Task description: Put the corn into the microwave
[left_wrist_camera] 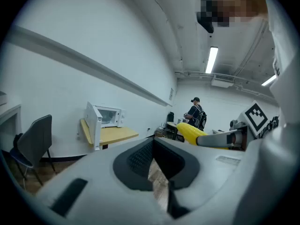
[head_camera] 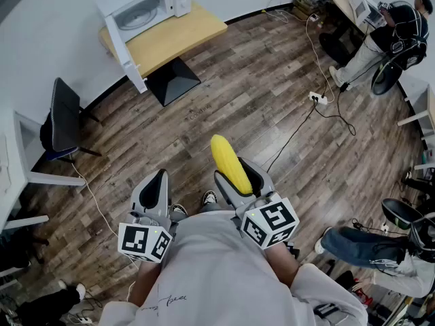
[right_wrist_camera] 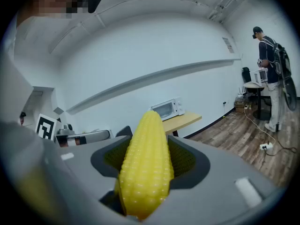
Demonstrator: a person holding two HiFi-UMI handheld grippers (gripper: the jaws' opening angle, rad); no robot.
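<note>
Right gripper (head_camera: 236,174): jaws are clamping the corn, with the dark pads pressing on both sides of the cob's lower half.
Corn (head_camera: 229,161): a yellow cob, poking out past the jaws tip-first. It's hanging over the wooden floor (head_camera: 224,100) right in front of the person, well apart from the microwave.
Left gripper (head_camera: 158,180): jaws are sitting together with nothing between them. It's hovering just beside the right one at roughly the same level.
Microwave (head_camera: 146,7): a white one, sitting along the back edge of the worktop against the wall. Its door (head_camera: 126,54) is standing wide open at the worktop's left end.
Worktop (head_camera: 187,32): light wood on a black base, standing by the white wall.
Chair (head_camera: 63,116): a dark one, sitting left of the worktop near the wall.
Background: another person (head_camera: 387,36) is standing at a desk in the far right corner, and cables (head_camera: 299,128) are trailing across the floor.
</note>
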